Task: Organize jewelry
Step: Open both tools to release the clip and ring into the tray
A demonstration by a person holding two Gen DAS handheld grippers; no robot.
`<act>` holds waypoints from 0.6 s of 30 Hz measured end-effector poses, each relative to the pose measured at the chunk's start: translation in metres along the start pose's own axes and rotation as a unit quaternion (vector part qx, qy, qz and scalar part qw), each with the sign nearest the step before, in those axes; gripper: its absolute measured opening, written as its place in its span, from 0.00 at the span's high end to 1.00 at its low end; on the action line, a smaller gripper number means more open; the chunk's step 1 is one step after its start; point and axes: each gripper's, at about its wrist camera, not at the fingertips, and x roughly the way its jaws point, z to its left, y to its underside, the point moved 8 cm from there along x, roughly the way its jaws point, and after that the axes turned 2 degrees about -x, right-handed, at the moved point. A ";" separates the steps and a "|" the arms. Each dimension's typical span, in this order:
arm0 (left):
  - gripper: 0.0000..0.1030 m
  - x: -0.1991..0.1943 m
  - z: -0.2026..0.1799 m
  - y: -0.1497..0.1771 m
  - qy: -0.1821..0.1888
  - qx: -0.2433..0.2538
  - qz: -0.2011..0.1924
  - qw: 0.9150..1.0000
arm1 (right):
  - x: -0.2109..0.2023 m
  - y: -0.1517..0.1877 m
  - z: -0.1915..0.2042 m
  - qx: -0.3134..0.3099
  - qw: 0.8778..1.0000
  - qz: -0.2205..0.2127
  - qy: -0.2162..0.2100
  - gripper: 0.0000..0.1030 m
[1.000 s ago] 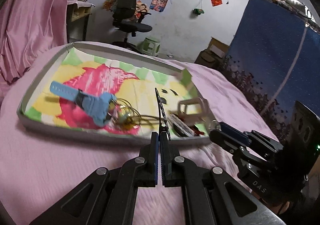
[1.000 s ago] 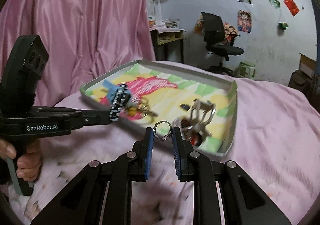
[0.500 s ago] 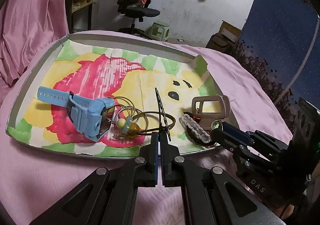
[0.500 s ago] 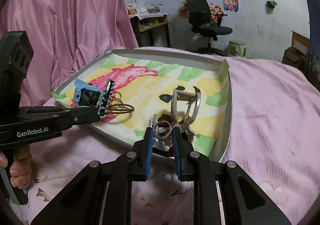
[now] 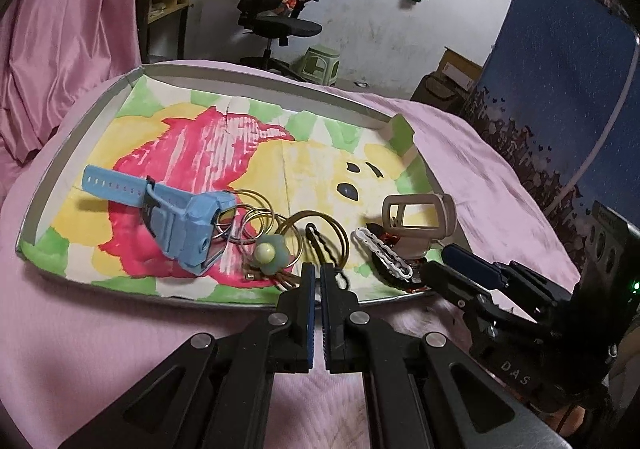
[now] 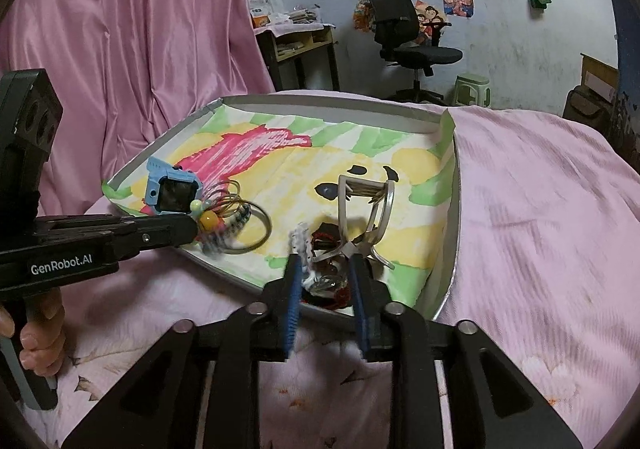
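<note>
A shallow grey tray (image 5: 36, 205) with a painted liner lies on the pink bed; it also shows in the right wrist view (image 6: 448, 245). In it lie a blue watch (image 5: 176, 217), gold hoops (image 5: 264, 217), a green flower piece (image 5: 270, 255), a white chain (image 5: 382, 253) and a beige clip (image 5: 416, 217). My left gripper (image 5: 316, 273) is at the tray's near edge, jaws a narrow gap apart; a dark beaded strap (image 5: 320, 245) lies just past its tips. My right gripper (image 6: 326, 269) is open over the tray's near corner, and a silver ring (image 6: 326, 283) lies between its fingers.
A pink curtain (image 6: 120, 49) hangs to the left. A desk (image 6: 296, 45), an office chair (image 6: 412, 45) and a green stool (image 6: 472, 89) stand beyond the bed. A blue panel (image 5: 560, 89) stands on the right.
Both grippers moved in and down to the tray's near edge. The left gripper's upright beaded strap now lies in the tray. The right gripper opened and the ring dropped from its grip.
</note>
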 end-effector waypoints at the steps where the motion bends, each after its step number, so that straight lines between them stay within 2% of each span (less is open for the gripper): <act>1: 0.97 -0.001 0.001 0.000 0.000 -0.001 -0.002 1.000 | -0.001 0.000 0.000 0.000 1.000 -0.001 0.000 0.70; 4: 0.96 -0.008 0.002 0.002 0.000 -0.003 -0.012 1.000 | -0.006 -0.001 0.003 -0.006 1.000 -0.009 0.001 0.70; 6: 0.92 -0.013 0.003 0.004 0.001 -0.005 -0.018 1.000 | -0.011 -0.003 0.005 -0.011 1.000 -0.019 0.004 0.70; 8: 0.76 -0.018 0.004 0.007 0.002 -0.008 -0.024 1.000 | -0.019 -0.005 0.007 -0.016 0.999 -0.032 0.008 0.69; 9: 0.70 -0.022 0.005 0.009 -0.001 -0.010 -0.031 0.999 | -0.024 -0.005 0.008 -0.017 0.999 -0.038 0.009 0.67; 10: 0.58 -0.025 0.007 0.009 -0.005 -0.012 -0.036 0.999 | -0.028 -0.006 0.007 -0.018 0.999 -0.044 0.010 0.62; 11: 0.50 -0.028 0.008 0.010 -0.007 -0.014 -0.043 0.999 | -0.034 -0.006 0.007 -0.017 0.999 -0.050 0.011 0.60; 13: 0.50 -0.034 0.010 0.012 -0.008 -0.018 -0.053 0.998 | -0.044 -0.007 0.008 -0.014 0.998 -0.065 0.012 0.55; 16: 0.50 -0.043 0.012 0.015 -0.012 -0.021 -0.063 0.998 | -0.055 -0.010 0.009 -0.011 0.997 -0.080 0.015 0.53; 18: 0.45 -0.052 0.014 0.016 -0.016 -0.021 -0.075 0.997 | -0.063 -0.011 0.010 -0.010 0.996 -0.090 0.016 0.48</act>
